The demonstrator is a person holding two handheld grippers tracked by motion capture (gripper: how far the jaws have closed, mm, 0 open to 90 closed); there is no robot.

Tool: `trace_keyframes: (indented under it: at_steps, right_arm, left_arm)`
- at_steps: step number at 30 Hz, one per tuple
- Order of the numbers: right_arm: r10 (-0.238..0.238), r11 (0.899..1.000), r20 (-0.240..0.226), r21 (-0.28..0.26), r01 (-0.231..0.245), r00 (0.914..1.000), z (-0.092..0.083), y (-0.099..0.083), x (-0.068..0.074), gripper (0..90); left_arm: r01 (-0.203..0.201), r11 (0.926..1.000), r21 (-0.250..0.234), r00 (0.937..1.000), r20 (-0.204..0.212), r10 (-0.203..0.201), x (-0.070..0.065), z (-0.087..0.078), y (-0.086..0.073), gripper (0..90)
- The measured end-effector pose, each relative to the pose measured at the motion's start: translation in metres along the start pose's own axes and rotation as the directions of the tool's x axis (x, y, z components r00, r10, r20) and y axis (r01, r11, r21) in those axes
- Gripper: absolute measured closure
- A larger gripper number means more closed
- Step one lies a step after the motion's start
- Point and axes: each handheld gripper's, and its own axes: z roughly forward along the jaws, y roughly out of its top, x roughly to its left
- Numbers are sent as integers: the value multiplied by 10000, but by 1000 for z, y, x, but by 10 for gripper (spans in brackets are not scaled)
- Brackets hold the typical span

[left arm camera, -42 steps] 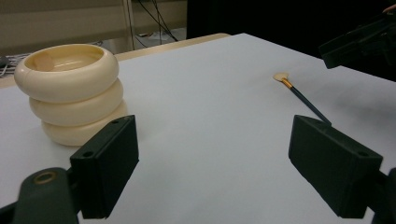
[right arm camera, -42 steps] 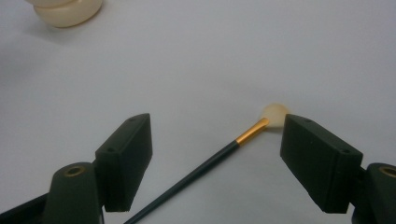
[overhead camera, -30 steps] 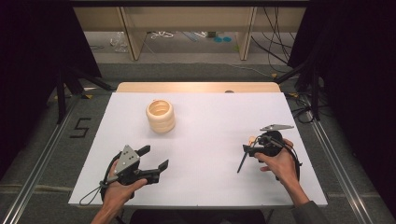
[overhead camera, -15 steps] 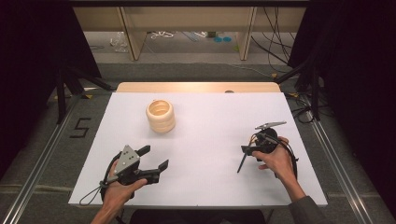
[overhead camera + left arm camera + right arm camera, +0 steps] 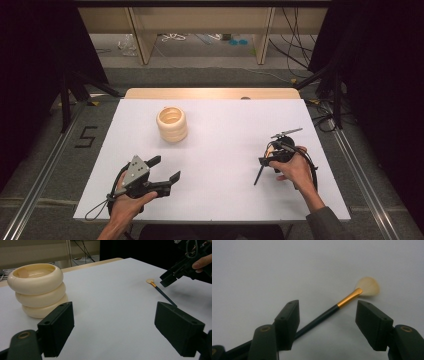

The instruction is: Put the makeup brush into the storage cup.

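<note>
A thin make-up brush (image 5: 258,176) with a dark handle, gold ferrule and cream bristles (image 5: 367,286) lies flat on the white table (image 5: 220,135) at the right. My right gripper (image 5: 268,161) points down over it. Its jaws stand open on either side of the handle (image 5: 319,318) and have just been closing, with the left jaw close against the handle. A cream holder (image 5: 171,123) of three stacked rings stands upright at the back left, also in the left gripper view (image 5: 37,287). My left gripper (image 5: 165,168) rests open near the front left with nothing between its jaws (image 5: 115,332).
A wooden strip (image 5: 210,93) borders the table's far edge. Metal rails (image 5: 45,170) run along both sides on the floor, with a "5" marked at the left (image 5: 86,136). Shelf legs and cables stand behind the table.
The right gripper has shifted slightly left over the brush and its jaws have narrowed. The left gripper and the holder have not moved.
</note>
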Motion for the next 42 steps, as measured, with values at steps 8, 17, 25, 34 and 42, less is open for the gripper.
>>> trace_keyframes:
  at_steps: [8,17,25,34,42]
  right_arm:
    - [-28,9990,110,446,23,9999,4,6,5,375]
    - [-123,9974,201,716,109,9997,9,9,6,372]
    - [-63,9935,309,1134,27,9995,13,11,8,373]
    - [-86,9887,366,1497,30,9993,14,15,10,387]
    - [-51,9799,517,1992,-53,9986,19,17,13,387]
  left_arm:
    - [0,10000,4,10000,5,0,0,0,0,159]
    - [3,10000,7,10000,9,-3,0,0,0,159]
    - [-19,10000,22,10000,32,19,0,0,0,159]
    - [-28,10000,38,10000,31,28,0,0,0,159]
    - [42,10000,17,10000,25,-42,0,0,0,159]
